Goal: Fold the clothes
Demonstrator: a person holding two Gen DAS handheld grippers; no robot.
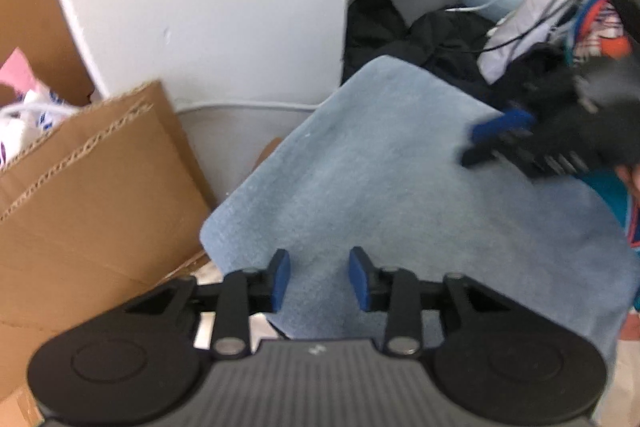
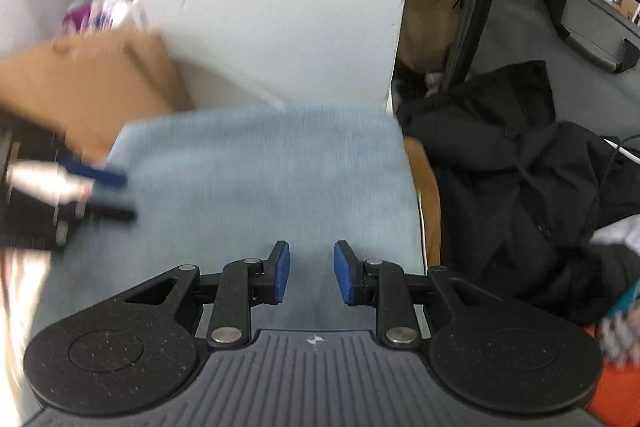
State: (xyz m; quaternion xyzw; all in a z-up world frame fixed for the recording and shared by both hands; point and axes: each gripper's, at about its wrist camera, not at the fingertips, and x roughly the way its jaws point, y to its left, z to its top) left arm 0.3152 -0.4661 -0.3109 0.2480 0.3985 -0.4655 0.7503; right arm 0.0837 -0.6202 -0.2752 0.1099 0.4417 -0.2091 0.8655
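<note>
Nearest in the left wrist view, the left tongs [image 1: 319, 277] are seen partly open, with nothing between the blue pads; they hang just above the near edge of a light blue garment [image 1: 400, 195], and contact cannot be told. In the right wrist view, the right tongs [image 2: 311, 273] are likewise parted and empty over the same light blue garment [image 2: 260, 179].

The garment is laid flat and smooth as a tidy rectangle on a support that is hidden beneath it. It is judged to be already folded at least partly; whether a further fold is left cannot be told.

Farther back, beyond its far right corner, a crumpled black garment [image 2: 520, 167] is seen unfolded, so more work is judged to remain. A cardboard box [image 1: 92, 179] stands to the left.
</note>
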